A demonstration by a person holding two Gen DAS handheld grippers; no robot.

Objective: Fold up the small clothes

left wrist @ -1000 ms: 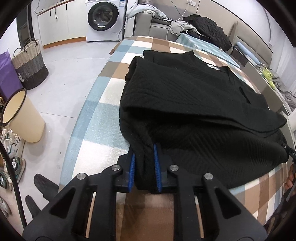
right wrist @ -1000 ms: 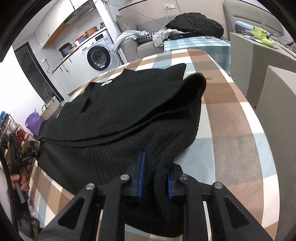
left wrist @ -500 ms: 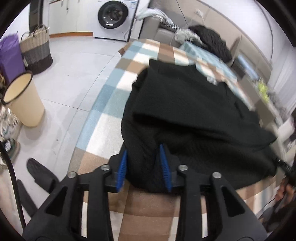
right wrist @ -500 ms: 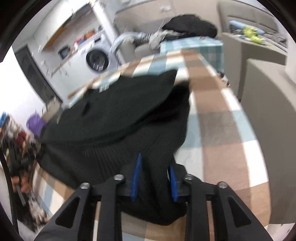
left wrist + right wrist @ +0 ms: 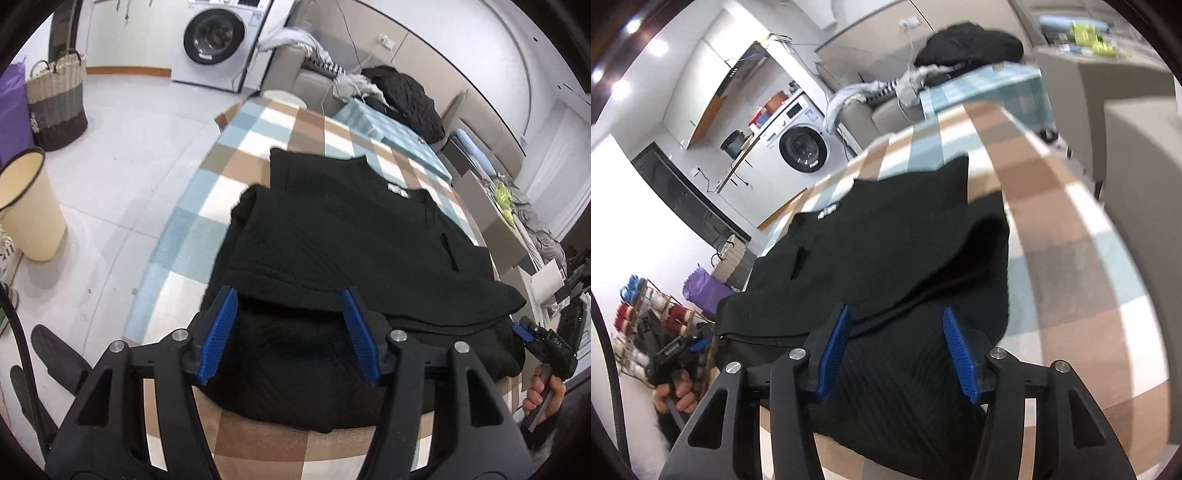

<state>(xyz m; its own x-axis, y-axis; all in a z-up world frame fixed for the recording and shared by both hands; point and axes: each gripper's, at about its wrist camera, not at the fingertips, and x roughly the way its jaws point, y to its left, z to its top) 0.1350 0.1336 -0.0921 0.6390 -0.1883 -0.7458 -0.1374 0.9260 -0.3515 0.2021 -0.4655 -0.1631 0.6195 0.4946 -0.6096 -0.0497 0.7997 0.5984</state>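
A table covered with a checked cloth in brown, pale blue and white fills most of both views. On it lies a black knitted garment, which takes up the near half of the table and reaches from the left edge almost to the right edge. Its lower part is folded up over the body, so a thick doubled layer lies along the near edge and a single layer with a small white label points to the far edge. In the right wrist view the same garment shows a raised, loose fold on its right side, near the right edge of the table.

Behind the table stands a grey sofa with loose clothes on it, and a white washing machine is by the far wall. On the floor at the left are a woven basket and a cream bin.

The left gripper is over the near left corner of the garment. Its jaws are opening; the blue pads stand apart, with cloth seen between them but not pressed. The right gripper is over the near right part of the garment, and its jaws are opening in the same way, with cloth between the pads and no contact visible. A hand holds its handle at the near right corner.
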